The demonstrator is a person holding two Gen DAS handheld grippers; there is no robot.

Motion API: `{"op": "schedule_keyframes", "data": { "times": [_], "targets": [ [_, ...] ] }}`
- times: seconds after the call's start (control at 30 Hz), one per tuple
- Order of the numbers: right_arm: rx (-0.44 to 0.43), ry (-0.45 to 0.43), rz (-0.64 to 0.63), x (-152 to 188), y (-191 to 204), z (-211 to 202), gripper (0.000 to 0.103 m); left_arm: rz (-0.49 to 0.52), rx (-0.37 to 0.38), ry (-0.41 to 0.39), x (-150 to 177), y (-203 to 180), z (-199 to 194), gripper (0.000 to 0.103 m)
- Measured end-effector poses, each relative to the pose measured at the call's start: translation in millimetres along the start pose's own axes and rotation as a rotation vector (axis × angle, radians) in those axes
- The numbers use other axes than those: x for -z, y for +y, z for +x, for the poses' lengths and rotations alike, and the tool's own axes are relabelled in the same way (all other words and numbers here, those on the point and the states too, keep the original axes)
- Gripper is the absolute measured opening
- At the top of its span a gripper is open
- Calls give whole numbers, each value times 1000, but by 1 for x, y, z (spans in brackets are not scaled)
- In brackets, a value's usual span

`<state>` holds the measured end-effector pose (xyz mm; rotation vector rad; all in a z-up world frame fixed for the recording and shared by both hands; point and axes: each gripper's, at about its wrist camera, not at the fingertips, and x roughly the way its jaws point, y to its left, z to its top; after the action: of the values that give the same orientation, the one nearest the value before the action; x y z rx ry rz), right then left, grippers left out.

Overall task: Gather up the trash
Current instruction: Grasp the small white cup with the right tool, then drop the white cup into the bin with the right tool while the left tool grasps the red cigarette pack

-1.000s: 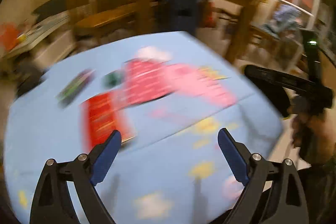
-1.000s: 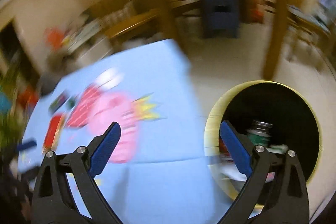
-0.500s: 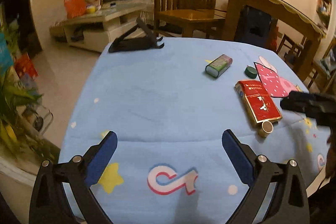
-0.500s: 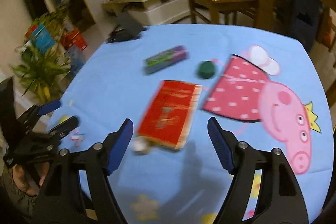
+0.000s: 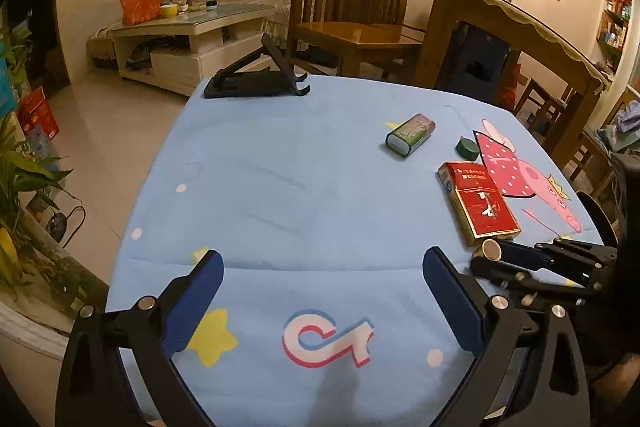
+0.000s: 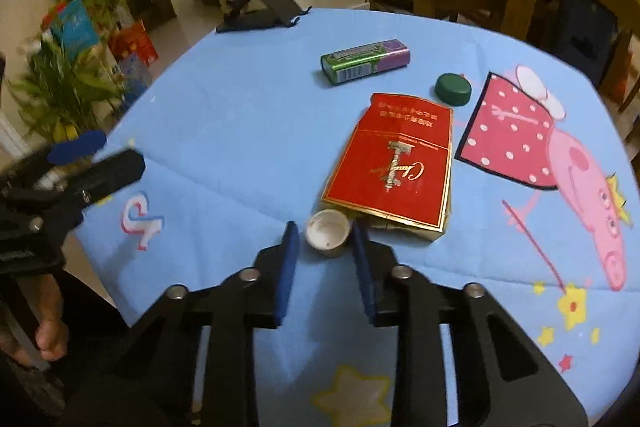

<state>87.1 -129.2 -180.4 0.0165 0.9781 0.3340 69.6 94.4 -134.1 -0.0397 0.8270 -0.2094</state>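
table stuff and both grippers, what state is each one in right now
white bottle cap: open side up, between the right gripper's fingers
right gripper: closed down around the cap
left gripper: open, empty
red cigarette pack: lying flat, crumpled at the near end
green gum pack: lying on its side
dark green cap: top side up
black phone stand: unfolded, empty

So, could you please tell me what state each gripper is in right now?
Left gripper: open, holding nothing.
Right gripper: shut on the white bottle cap.
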Motion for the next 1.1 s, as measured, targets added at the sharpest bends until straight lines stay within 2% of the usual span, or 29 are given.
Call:
{"op": "schedule_keyframes", "data": {
  "times": [0.07,0.2,0.33,0.53,0.67,0.77,0.9,0.93,0.97,1.03,1.1],
  "targets": [
    [-46,1,40,1,-9,-3,22,-9,1,2,1,2,0,96],
    [-43,-46,38,4,-17,-24,21,6,-12,5,2,-3,2,96],
    [-22,-133,88,7,-52,-68,21,43,42,21,-2,-24,8,96],
    [48,-190,292,38,-160,-108,21,76,179,108,-14,-84,38,96],
    [85,-253,401,54,-220,-137,21,75,205,151,-28,-129,65,96],
    [99,-316,447,57,-252,-157,21,79,142,190,-36,-153,89,96],
    [108,-370,501,62,-287,-168,22,75,80,213,-40,-168,109,90],
    [122,-376,514,66,-295,-167,21,90,62,204,-39,-172,109,84],
    [131,-368,531,71,-303,-163,22,99,48,194,-37,-174,108,63],
    [117,-349,569,77,-315,-157,22,101,51,178,-32,-173,102,64],
    [138,-366,564,78,-322,-165,22,66,77,170,-25,-167,93,63]
  ]
}}
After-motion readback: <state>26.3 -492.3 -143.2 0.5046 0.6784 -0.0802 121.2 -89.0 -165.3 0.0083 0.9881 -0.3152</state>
